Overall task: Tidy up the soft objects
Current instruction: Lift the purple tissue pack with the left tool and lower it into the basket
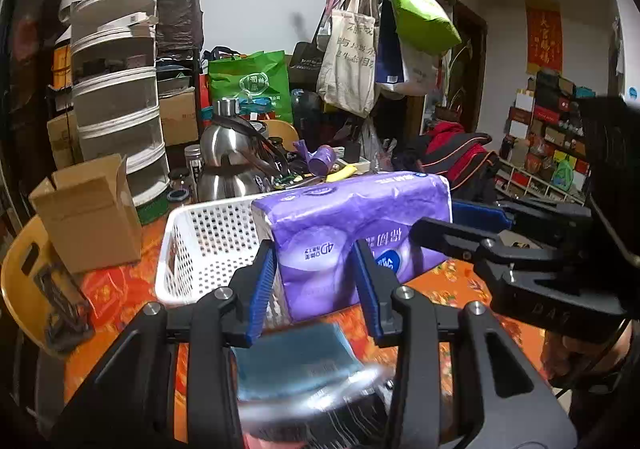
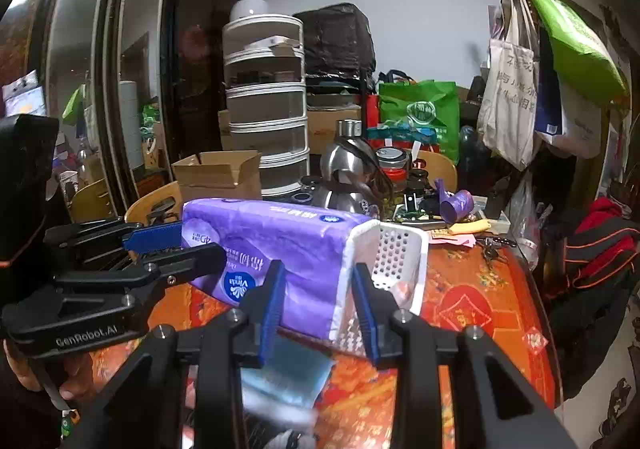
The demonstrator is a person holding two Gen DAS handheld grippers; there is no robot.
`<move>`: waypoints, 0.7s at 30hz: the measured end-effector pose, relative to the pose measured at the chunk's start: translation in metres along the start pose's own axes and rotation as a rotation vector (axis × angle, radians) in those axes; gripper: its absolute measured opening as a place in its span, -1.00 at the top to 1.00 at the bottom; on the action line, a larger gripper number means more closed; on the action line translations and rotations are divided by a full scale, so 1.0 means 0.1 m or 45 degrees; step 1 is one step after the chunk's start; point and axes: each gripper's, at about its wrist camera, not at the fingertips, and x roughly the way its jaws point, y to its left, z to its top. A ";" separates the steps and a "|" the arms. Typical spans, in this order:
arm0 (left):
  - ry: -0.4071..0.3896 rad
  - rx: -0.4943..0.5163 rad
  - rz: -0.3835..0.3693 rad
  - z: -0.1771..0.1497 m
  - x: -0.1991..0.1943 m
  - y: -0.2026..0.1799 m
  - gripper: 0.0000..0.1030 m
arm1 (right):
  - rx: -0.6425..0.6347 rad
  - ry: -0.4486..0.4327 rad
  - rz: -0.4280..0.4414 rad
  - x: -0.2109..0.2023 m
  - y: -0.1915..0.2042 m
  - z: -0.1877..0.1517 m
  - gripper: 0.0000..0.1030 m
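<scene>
We're at the white perforated plastic basket on the orange-red patterned tablecloth, with the purple plastic-wrapped pack of tissue paper lying tilted over the basket's end: one end propped on the basket rim, the other sticking out past it toward us, not seated inside. Our read on handling: the pack is light and squashy, the film wrap is glossy so likely slippery, nothing fragile. We judge the best hold is across the short width near the middle or low on the overhanging end, squeezing enough to dent the paper so the film doesn't slide. Looks: lilac-purple wrap, white and blue logo panel, white end face showing the stacked tissue edges toward the basket in the right wrist view. The left gripper has its blue-padded jaws spread apart, straddling the near face of the pack, not clamped as far as we can see. The right gripper likewise sits with jaws parted around the pack's end corner by the basket wall; gaps show beside both pads, so we call it released. A pale blue soft packet lies flat on the cloth just below the pack, blurred. A steel kettle and a brown cardboard box stand behind, clear of the work.
</scene>
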 end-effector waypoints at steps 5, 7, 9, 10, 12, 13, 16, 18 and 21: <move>0.058 -0.008 0.021 0.41 0.42 0.16 0.29 | 0.019 0.075 -0.010 0.38 -0.18 0.30 0.36; 0.091 -0.023 0.027 0.53 0.63 0.26 0.29 | 0.023 0.111 -0.021 0.57 -0.23 0.37 0.36; 0.122 -0.032 0.037 0.59 0.81 0.34 0.29 | 0.024 0.150 -0.027 0.77 -0.26 0.41 0.36; 0.145 -0.035 0.043 0.61 0.94 0.40 0.29 | 0.030 0.172 -0.021 0.88 -0.29 0.43 0.36; 0.176 -0.044 0.051 0.63 1.12 0.50 0.29 | 0.045 0.203 -0.011 1.08 -0.33 0.44 0.36; 0.196 -0.055 0.050 0.63 1.24 0.58 0.29 | 0.053 0.221 -0.008 1.20 -0.35 0.44 0.36; 0.243 -0.102 0.042 0.60 1.53 0.78 0.29 | 0.065 0.268 -0.009 1.47 -0.35 0.40 0.36; 0.267 -0.118 0.045 0.56 1.69 0.87 0.29 | 0.069 0.297 -0.010 1.65 -0.37 0.37 0.36; 0.308 -0.145 0.046 0.46 1.95 1.01 0.30 | 0.071 0.351 -0.008 1.90 -0.38 0.31 0.36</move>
